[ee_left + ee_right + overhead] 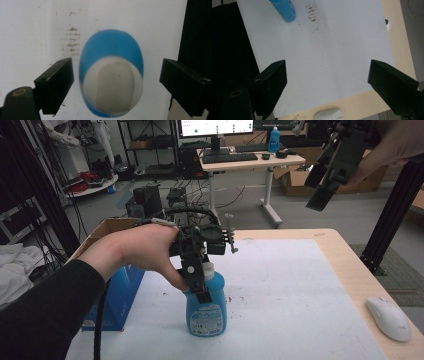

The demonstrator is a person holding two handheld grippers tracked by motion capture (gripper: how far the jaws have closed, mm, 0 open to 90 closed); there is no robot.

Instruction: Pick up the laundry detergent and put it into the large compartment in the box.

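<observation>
While the blue bottle [206, 307] stands upright on the white surface [290, 295], the left gripper [116, 82] hangs over its white cap [113, 87], fingers [55, 82] spread to either side with gaps left. This looks like the grasp step: next, sink a little and close squarely on the cap. The right gripper [327, 85] waits high, fingers spread, empty.

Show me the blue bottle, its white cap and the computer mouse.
blue bottle [206, 312]: high view, on its label.
white cap [113, 86]: left gripper view, on the cap's flat top.
computer mouse [389, 318]: high view, on the middle of its back.
</observation>
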